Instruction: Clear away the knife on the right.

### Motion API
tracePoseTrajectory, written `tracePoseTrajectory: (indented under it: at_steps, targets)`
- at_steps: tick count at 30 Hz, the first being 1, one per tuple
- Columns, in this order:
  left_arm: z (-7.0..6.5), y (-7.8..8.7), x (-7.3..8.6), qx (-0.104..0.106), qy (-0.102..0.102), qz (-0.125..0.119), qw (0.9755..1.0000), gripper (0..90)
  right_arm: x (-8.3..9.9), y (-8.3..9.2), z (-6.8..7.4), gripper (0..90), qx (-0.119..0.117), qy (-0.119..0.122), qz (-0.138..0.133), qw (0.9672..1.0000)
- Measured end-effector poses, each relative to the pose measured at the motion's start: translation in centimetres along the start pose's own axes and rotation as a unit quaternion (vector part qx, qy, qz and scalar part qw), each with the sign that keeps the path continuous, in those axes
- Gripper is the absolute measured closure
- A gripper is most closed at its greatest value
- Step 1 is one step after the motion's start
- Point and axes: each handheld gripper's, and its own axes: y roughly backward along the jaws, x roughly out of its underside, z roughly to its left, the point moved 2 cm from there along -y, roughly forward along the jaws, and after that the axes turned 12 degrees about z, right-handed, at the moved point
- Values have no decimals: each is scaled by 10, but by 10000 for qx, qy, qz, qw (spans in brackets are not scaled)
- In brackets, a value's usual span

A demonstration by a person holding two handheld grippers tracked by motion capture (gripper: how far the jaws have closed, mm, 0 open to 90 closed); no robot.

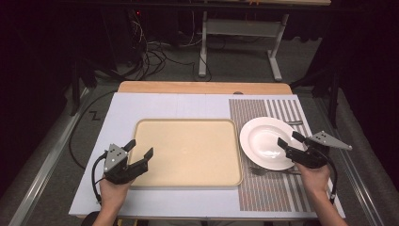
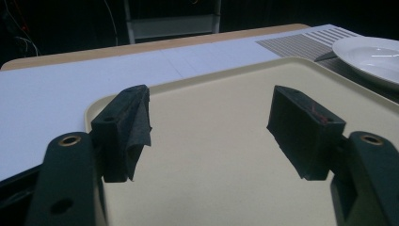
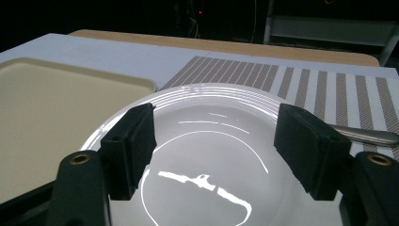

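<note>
The white plate [image 3: 207,155] lies under the spread right gripper [image 3: 214,146], the beige tray [image 2: 211,155] under the spread left gripper [image 2: 209,127]; from above, a fork [image 1: 268,171] shows beside the right hand [image 1: 316,178]

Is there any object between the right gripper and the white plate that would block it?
Nothing visible does. The right gripper hangs open directly over the near rim of the white plate, with only air between its fingers and the plate. The fork lies at the plate's near edge, beside the approach.
</note>
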Motion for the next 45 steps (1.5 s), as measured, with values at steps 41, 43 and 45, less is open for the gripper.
tracePoseTrajectory:
  at_steps: [41,43,45]
  targets:
    - [0,-5,-1,-21,67,69,10000,308,-69,-47,-58,355,143,17,1460,9892]
    - [0,-5,-1,-27,72,84,9999,307,-72,-49,-62,355,146,38,1616,9867]
    - [0,-5,-1,-38,91,78,9999,307,-76,-50,-66,356,121,14,1720,9850]
